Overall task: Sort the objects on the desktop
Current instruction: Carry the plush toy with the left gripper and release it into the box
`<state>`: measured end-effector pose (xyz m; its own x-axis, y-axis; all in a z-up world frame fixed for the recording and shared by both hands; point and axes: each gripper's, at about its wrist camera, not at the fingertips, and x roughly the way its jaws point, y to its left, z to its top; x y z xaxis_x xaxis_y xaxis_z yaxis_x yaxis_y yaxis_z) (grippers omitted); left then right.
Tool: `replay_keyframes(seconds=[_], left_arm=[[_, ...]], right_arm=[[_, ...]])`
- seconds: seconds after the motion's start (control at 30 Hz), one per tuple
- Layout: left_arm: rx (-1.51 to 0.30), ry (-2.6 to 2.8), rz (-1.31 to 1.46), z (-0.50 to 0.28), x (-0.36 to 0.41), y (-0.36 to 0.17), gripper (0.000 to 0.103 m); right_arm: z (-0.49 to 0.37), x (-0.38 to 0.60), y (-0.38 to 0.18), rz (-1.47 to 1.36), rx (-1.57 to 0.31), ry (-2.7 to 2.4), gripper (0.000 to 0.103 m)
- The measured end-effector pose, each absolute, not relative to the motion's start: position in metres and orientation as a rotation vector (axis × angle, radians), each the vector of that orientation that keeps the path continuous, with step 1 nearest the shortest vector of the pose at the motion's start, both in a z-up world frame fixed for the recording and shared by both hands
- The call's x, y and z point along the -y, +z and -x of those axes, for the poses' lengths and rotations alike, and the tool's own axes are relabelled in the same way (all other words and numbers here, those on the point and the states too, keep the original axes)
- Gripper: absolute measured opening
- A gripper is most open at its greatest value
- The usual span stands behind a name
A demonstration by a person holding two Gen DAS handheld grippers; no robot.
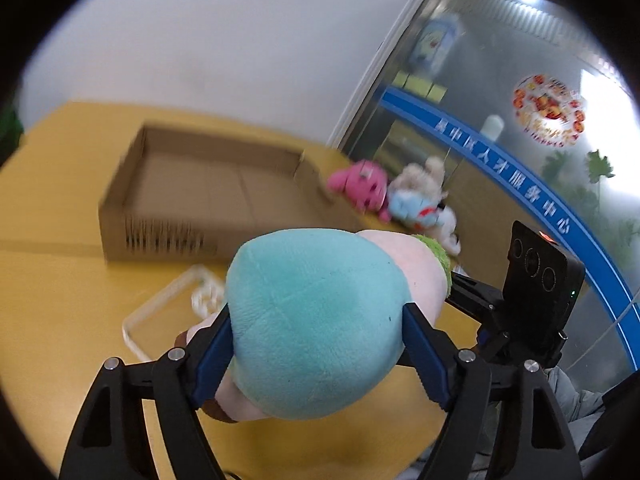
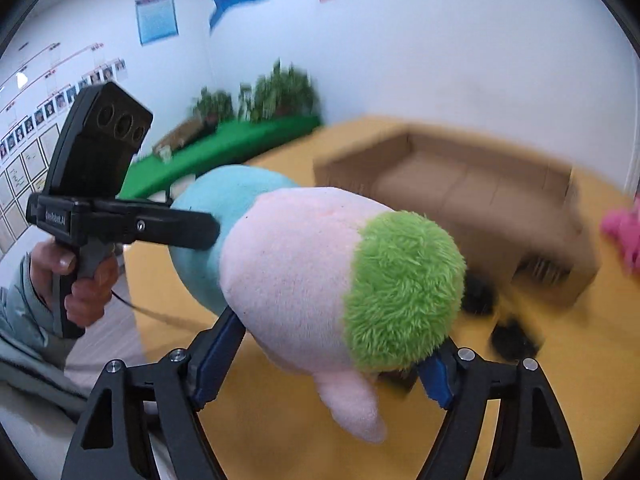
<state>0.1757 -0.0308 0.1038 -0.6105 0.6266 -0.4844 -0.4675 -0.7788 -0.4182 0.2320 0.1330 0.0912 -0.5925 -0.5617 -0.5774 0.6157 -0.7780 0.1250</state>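
A large plush doll with a teal body [image 1: 316, 320], pink head [image 2: 292, 268] and green hair [image 2: 404, 288] is held in the air above the yellow table by both grippers. My left gripper [image 1: 320, 344] is shut on its teal body. My right gripper [image 2: 328, 356] is shut on its pink head. The left gripper [image 2: 192, 232] also shows in the right wrist view, and the right gripper [image 1: 472, 296] in the left wrist view. An open, empty cardboard box [image 1: 208, 196] stands on the table beyond the doll; it also shows in the right wrist view [image 2: 472, 184].
A pink plush [image 1: 360, 186], a blue plush [image 1: 416, 208] and a white plush [image 1: 424, 172] lie right of the box. A clear plastic tray [image 1: 168, 312] lies under the doll. Dark objects [image 2: 508, 332] lie on the table near the box. A glass partition [image 1: 520, 120] stands at the right.
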Motion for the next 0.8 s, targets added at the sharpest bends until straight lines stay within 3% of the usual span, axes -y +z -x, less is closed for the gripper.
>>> replay_keyframes(seconds=[0.27, 0.47, 0.63, 0.8], left_arm=[[0.123, 2.460, 0.428, -0.134, 0.027, 0.250, 0.079], [0.060, 2.486, 0.286, -0.088, 0.030, 0.325, 0.079], [0.051, 2.517, 0.297, -0.035, 0.036, 0.350, 0.079], [0.083, 2.549, 0.419, 0.030, 0.045, 0.332, 0.079]], right_arm=[[-0.189, -0.132, 0.231, -0.412, -0.230, -2.459, 0.078], [-0.145, -0.135, 0.323, -0.245, -0.250, -2.497, 0.078], [-0.100, -0.129, 0.368, -0.218, -0.258, -2.487, 0.078], [0.002, -0.113, 0.360, -0.299, -0.198, -2.432, 0.078]])
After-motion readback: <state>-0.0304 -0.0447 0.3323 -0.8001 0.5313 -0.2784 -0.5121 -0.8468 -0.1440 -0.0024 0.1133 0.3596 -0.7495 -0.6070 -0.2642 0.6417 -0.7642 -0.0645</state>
